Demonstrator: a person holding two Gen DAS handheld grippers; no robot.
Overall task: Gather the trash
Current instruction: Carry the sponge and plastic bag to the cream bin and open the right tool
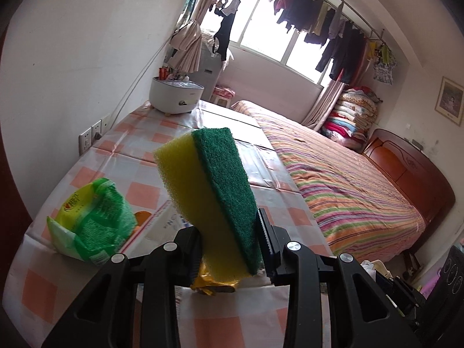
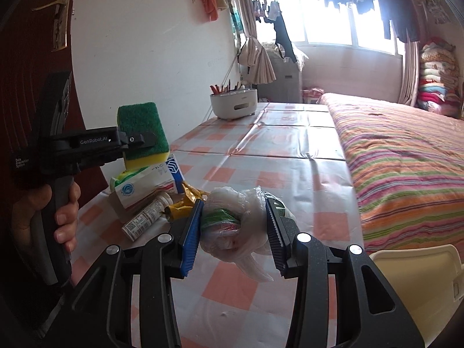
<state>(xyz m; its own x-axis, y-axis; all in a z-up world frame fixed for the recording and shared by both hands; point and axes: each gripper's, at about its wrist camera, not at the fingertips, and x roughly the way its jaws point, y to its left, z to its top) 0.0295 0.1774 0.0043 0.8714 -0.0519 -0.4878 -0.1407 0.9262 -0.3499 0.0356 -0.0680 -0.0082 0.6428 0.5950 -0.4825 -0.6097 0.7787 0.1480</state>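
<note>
Holding the sponge [image 1: 214, 203] pinched in our left gripper [image 1: 229, 243], we keep it lifted above the table [image 1: 145, 156]. Our right gripper [image 2: 235, 229] squeezes a crumpled plastic bag [image 2: 235, 223] over the cloth, near a bottle [image 2: 145, 217] and boxes [image 2: 148, 182].

yellow foam sponge with rough green scouring face [image 1: 214, 191] | crumpled glossy clear plastic bag [image 2: 237, 226] | tabletop [image 2: 261, 150]: glossy checked plastic cover | bed [image 1: 342, 179]: striped matt cloth
</note>
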